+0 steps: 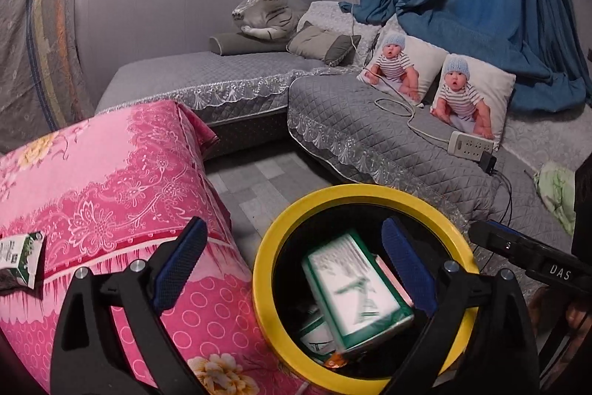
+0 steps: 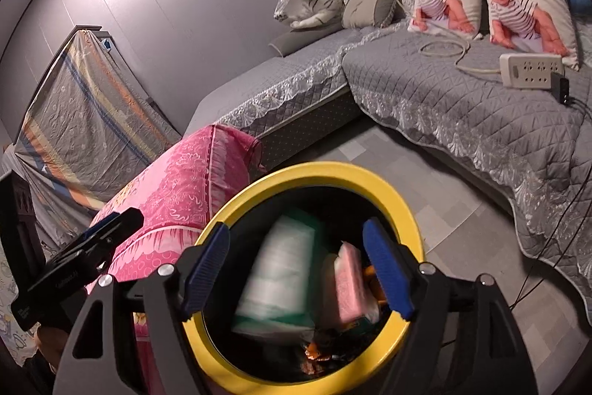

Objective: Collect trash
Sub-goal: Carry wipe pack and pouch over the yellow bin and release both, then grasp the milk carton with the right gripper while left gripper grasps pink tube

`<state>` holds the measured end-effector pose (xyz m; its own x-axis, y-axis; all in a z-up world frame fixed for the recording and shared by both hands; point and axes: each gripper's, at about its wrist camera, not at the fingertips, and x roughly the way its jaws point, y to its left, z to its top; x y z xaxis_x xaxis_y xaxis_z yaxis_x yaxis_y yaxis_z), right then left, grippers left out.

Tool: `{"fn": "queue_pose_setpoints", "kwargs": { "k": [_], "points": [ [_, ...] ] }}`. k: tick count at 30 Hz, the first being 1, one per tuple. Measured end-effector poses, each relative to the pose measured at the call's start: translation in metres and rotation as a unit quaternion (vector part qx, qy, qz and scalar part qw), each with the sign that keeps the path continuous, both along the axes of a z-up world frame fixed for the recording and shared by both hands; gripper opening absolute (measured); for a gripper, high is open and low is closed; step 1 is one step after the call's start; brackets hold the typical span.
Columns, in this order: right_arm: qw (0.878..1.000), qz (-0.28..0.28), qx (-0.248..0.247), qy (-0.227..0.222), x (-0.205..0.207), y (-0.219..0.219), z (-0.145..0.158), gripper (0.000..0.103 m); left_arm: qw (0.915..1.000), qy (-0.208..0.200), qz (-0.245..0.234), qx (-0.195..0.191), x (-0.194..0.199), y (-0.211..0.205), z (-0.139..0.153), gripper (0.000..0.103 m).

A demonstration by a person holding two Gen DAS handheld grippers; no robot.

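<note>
Two grippers, the left gripper (image 1: 292, 269) and the right gripper (image 2: 298, 267), are held wide open and empty over the yellow-rimmed bin (image 1: 370, 189), so the blurred green box (image 1: 355, 291), low in the frame, is likely being dropped inside.

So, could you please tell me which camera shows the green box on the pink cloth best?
The left wrist view. The green box lies at its left edge on the pink cloth, cut off but sharp. The right wrist view shows the cloth but not that box; the left gripper blocks that side.
</note>
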<state>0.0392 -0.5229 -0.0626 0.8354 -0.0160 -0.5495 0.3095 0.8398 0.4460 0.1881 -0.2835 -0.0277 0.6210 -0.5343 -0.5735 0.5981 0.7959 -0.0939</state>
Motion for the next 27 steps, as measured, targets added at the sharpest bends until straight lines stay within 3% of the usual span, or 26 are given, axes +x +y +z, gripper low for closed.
{"fn": "queue_pose_setpoints", "kwargs": {
  "k": [7,10,13,16,21,25,27],
  "points": [
    [0.999,0.03,-0.034,-0.018,-0.001,0.015,0.022,0.072,0.9979,0.015,0.041,-0.047,0.005,0.04,0.023,0.091],
    [0.994,0.075,-0.066,-0.032,0.007,0.034,0.033,0.072,0.9968,-0.006,0.054,-0.058,0.002,0.068,0.039,0.091],
    [0.98,0.164,-0.108,-0.046,0.022,0.072,0.049,0.072,0.9951,-0.023,0.074,-0.061,-0.001,0.108,0.05,0.091],
    [0.957,0.244,-0.148,-0.054,0.04,0.114,0.064,0.072,0.9908,-0.035,0.113,-0.065,-0.004,0.165,0.057,0.091],
    [0.895,0.396,-0.197,-0.056,0.076,0.198,0.077,0.072,0.9764,-0.048,0.201,-0.062,-0.007,0.271,0.058,0.091],
    [0.844,0.49,-0.214,-0.037,0.111,0.268,0.078,0.072,0.9574,-0.06,0.274,-0.067,-0.01,0.357,0.056,0.091],
    [0.82,0.526,-0.225,-0.025,0.129,0.303,0.078,0.072,0.9421,-0.074,0.316,-0.084,-0.012,0.398,0.055,0.091]
  ]
}}
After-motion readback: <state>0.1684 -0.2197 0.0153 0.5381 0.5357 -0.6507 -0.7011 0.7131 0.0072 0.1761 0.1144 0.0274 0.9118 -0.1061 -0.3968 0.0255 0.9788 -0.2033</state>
